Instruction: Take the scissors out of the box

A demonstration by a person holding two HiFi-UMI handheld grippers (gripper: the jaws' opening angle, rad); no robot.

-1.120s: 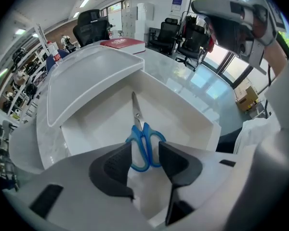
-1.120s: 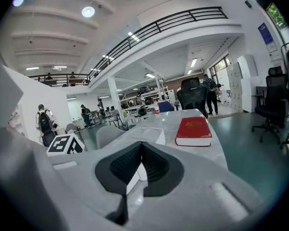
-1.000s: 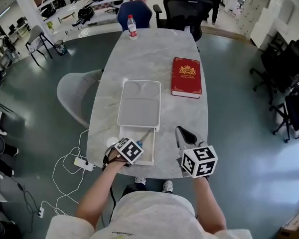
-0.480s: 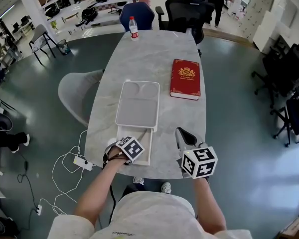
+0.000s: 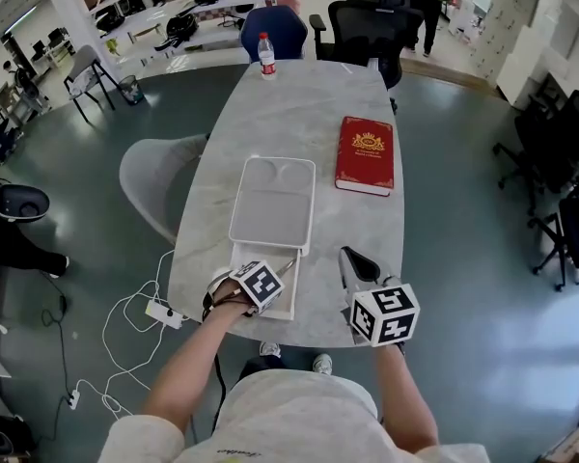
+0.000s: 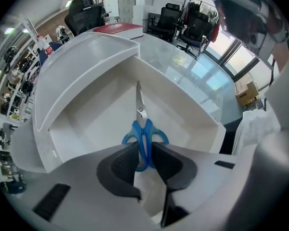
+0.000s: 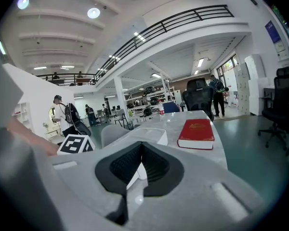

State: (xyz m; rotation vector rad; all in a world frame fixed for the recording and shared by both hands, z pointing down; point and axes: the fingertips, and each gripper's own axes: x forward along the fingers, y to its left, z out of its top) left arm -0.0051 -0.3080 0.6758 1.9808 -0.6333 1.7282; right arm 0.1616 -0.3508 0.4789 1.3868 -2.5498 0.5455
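Note:
Blue-handled scissors (image 6: 143, 134) lie flat in the open white box (image 6: 86, 114), blades pointing toward the lid (image 6: 82, 57). My left gripper (image 6: 144, 160) points straight down over the handles. Its jaws are closing, with the handles' middle in the narrow gap between the pads (image 6: 120, 165); the finger loops stick out to either side. In the head view the left gripper (image 5: 261, 292) covers the box's near end (image 5: 288, 305), and only the scissors' blade (image 5: 284, 267) shows. My right gripper (image 5: 352, 256) hovers right of the box, shut and holding nothing.
A red book (image 5: 366, 154) lies on the marble table (image 5: 289, 114) to the right of the box's lid (image 5: 273, 201). A water bottle (image 5: 266, 56) stands at the far end. Chairs ring the table, and cables and a power strip (image 5: 162, 313) lie on the floor at left.
The left gripper has stayed over the near end of the box, shifting only slightly. The right gripper has not moved.

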